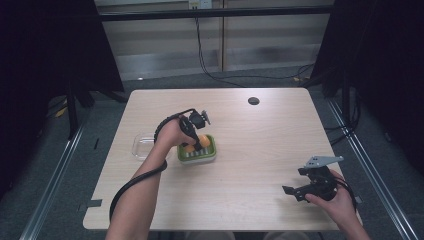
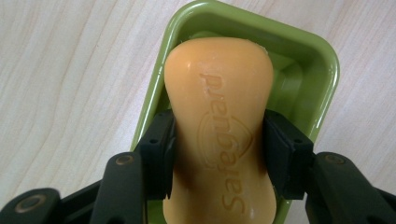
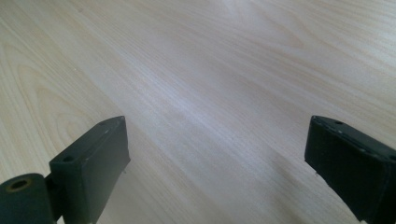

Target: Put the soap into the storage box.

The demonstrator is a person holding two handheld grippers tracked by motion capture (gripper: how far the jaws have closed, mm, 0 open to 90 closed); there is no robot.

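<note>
1. Left gripper (image 2: 218, 154) has its jaws clamped on the waist of the orange soap bar (image 2: 219, 135), where the narrowing likely keeps the slick bar from slipping.
2. Held directly over the green soap dish (image 2: 322, 70), the soap is either being lifted out or set in; which, I cannot tell.
3. Beside the dish, on its far-from-centre side, lies a clear lid (image 1: 141, 145).
4. Right gripper (image 1: 300, 192), jaws apart and empty, waits well away from the dish on the table (image 1: 250, 150).
</note>
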